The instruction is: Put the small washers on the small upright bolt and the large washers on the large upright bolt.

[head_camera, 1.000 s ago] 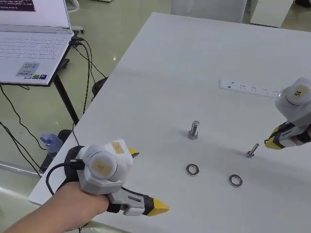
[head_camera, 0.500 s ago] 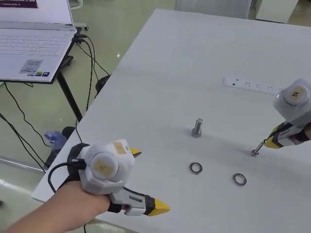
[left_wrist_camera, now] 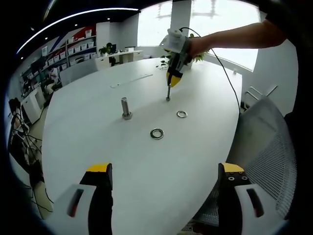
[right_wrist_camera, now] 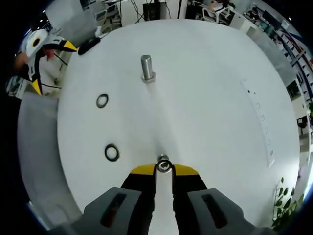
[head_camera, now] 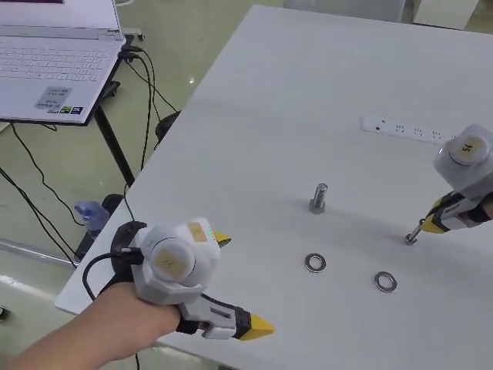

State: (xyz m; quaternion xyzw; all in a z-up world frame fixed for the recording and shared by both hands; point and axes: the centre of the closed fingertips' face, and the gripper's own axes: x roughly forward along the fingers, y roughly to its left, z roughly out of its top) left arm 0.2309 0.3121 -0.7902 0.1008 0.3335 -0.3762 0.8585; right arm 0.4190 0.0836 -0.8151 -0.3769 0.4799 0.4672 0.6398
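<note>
The small bolt (head_camera: pixel 412 234) stands slightly tilted on the white table (head_camera: pixel 254 139), and my right gripper (head_camera: pixel 430 225) is shut on its top. In the right gripper view the small bolt's top (right_wrist_camera: pixel 164 166) sits pinched between the yellow tips of my right gripper (right_wrist_camera: pixel 164 170). The large bolt (head_camera: pixel 320 198) stands upright and apart, also seen as the large bolt (right_wrist_camera: pixel 147 67). Two washers (head_camera: pixel 315 263) (head_camera: pixel 385 281) lie flat in front of the bolts. My left gripper (head_camera: pixel 240 283) hovers open over the near table edge, its jaws wide apart around nothing (left_wrist_camera: pixel 165 169).
A white power strip (head_camera: pixel 400 129) lies behind the right gripper. Off the table's left side stand a laptop (head_camera: pixel 54 69) on a stand, hanging cables (head_camera: pixel 142 100) and a water bottle (head_camera: pixel 88 212) on the floor. A mesh chair (left_wrist_camera: pixel 266 147) sits by the table edge.
My right gripper has closed the small gap to the small bolt and now holds its top. The left gripper has stayed open in place; the head camera has shifted.
</note>
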